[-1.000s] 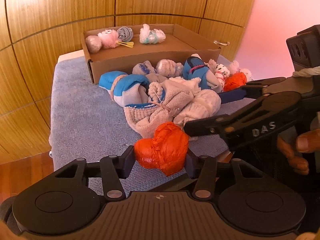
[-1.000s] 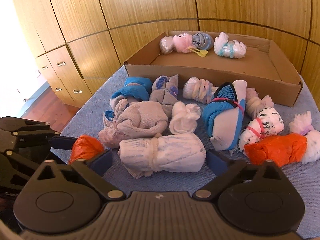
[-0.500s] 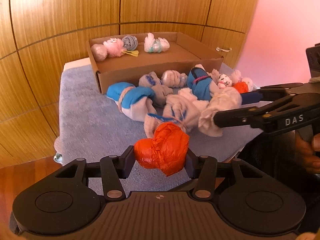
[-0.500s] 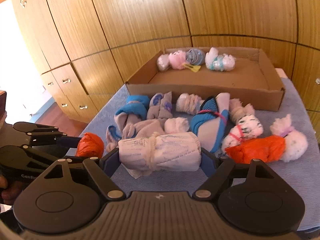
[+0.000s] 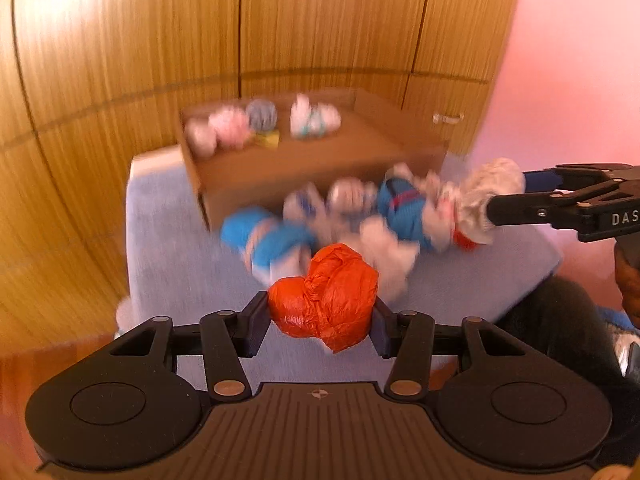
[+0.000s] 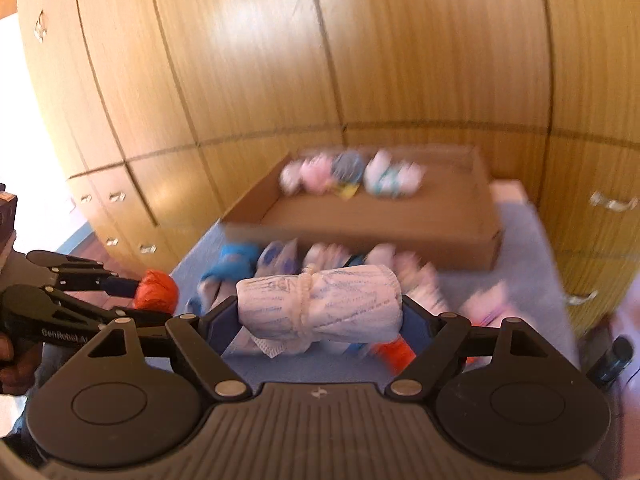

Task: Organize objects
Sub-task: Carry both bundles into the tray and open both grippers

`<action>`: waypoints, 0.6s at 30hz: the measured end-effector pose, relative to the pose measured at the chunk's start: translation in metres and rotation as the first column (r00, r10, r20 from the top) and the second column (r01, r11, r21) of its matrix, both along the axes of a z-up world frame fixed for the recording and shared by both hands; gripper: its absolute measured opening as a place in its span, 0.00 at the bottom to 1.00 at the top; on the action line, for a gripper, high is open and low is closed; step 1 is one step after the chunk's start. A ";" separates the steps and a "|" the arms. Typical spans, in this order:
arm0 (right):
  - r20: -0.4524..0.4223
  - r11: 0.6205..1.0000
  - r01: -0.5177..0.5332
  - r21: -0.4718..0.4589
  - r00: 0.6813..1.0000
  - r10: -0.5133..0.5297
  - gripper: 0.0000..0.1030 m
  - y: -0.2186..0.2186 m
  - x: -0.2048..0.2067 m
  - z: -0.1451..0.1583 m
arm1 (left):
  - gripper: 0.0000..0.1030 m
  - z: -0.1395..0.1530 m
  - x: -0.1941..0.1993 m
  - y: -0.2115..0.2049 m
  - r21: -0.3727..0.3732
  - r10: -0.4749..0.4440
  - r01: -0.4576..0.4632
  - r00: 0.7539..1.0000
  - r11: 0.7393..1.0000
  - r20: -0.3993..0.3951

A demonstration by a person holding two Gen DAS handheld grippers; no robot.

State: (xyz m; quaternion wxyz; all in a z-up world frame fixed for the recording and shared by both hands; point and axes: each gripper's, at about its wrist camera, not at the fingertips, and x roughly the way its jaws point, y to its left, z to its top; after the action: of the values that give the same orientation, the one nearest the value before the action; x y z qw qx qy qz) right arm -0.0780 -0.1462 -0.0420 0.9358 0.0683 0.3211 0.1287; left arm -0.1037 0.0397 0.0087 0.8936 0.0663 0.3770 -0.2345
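Note:
An orange sock bundle [image 5: 324,292] hangs above the blue towel, and my left gripper [image 5: 320,320] is shut on it. The right wrist view shows this bundle [image 6: 158,290] at the left, raised. My right gripper [image 6: 320,316] is shut on a white sock roll [image 6: 320,300] tied with string, its pads pressing on both ends. That roll [image 5: 488,196] also hangs at the right of the left wrist view, off the pile. A cardboard box [image 6: 360,240] sits at the back of the table. Both views are blurred.
Several rolled sock bundles [image 5: 280,236] lie in a pile on the blue towel [image 5: 168,240] in front of the box. A few more bundles [image 6: 348,176] line the box's far wall. Wooden cabinet doors [image 6: 240,80] stand behind and to both sides.
My right gripper closed on the white sock roll and lifted it off the pile. Both grippers have risen with their bundles, and the table now looks farther away.

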 end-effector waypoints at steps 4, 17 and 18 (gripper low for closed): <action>0.060 0.998 0.036 -0.049 0.998 -0.033 0.77 -0.028 0.013 0.017 | 0.55 0.031 0.029 -0.021 0.000 -0.040 0.040 0.996 0.999 0.077; 0.115 0.966 -0.012 -0.260 0.992 0.043 0.77 -0.074 0.113 0.031 | 0.56 0.050 0.170 -0.146 -0.059 -0.204 0.203 0.979 0.977 -0.006; 0.111 0.963 -0.012 -0.271 0.993 0.044 0.77 -0.077 0.119 0.027 | 0.56 0.044 0.181 -0.154 -0.071 -0.210 0.207 0.977 0.976 -0.030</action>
State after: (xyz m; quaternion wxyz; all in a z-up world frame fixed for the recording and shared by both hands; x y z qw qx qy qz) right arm 0.0408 -0.2230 -0.0154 0.9515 -0.0718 0.2817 0.1009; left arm 0.0768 -0.1143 0.0526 0.8587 0.0710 0.3763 -0.3406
